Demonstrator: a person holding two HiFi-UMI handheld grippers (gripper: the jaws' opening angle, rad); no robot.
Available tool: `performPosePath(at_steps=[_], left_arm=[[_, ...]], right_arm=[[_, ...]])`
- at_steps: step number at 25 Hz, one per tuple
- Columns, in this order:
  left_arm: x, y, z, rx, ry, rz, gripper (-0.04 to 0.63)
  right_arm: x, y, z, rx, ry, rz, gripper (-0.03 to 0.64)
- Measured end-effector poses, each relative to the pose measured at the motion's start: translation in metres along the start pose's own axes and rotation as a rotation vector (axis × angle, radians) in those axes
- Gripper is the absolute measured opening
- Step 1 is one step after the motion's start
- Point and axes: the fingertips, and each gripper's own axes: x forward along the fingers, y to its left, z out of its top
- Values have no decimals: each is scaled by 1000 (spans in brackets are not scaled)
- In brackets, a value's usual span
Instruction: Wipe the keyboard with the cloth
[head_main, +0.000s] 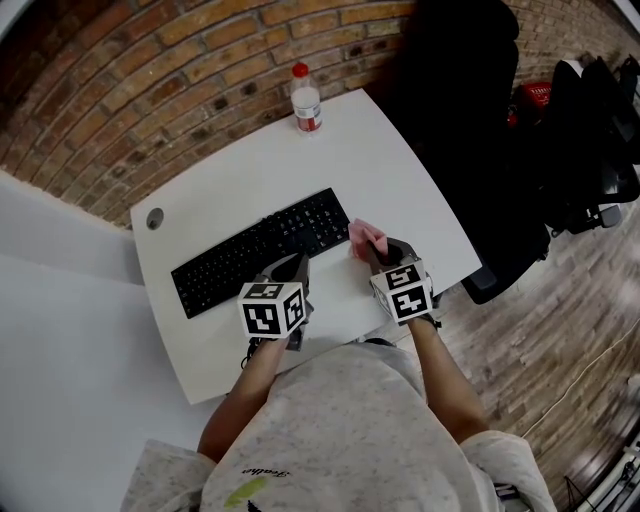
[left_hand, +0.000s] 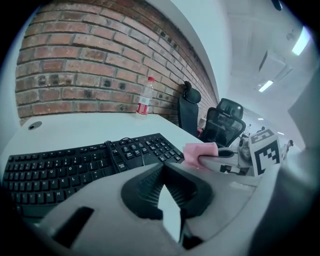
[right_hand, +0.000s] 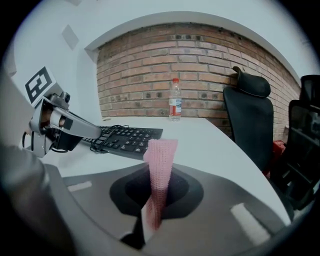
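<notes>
A black keyboard (head_main: 260, 250) lies slantwise on the white table (head_main: 380, 160); its cable is coiled on the keys (left_hand: 112, 150). My right gripper (head_main: 375, 250) is shut on a pink cloth (head_main: 366, 237) just off the keyboard's right end. In the right gripper view the cloth (right_hand: 161, 155) stands upright out of the closed jaws, with the keyboard (right_hand: 127, 137) ahead and to the left. My left gripper (head_main: 292, 268) hovers at the keyboard's near edge, its jaws together with nothing between them. The left gripper view shows the keyboard (left_hand: 75, 167) and the cloth (left_hand: 201, 150).
A plastic water bottle (head_main: 306, 98) with a red cap stands at the table's far edge by the brick wall. A cable grommet (head_main: 154, 218) sits at the far left corner. Black office chairs (head_main: 470, 130) stand to the table's right.
</notes>
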Motion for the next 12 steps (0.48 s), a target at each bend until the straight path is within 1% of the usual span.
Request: performPosePath(at_steps=[7, 12], left_arm=[[7, -2, 2, -4, 1, -7, -9], [6, 1, 2, -18, -6, 1, -9]], right_arm=[[-7, -15, 4, 45, -8, -13, 25], [-9, -26, 12, 50, -11, -56, 25]])
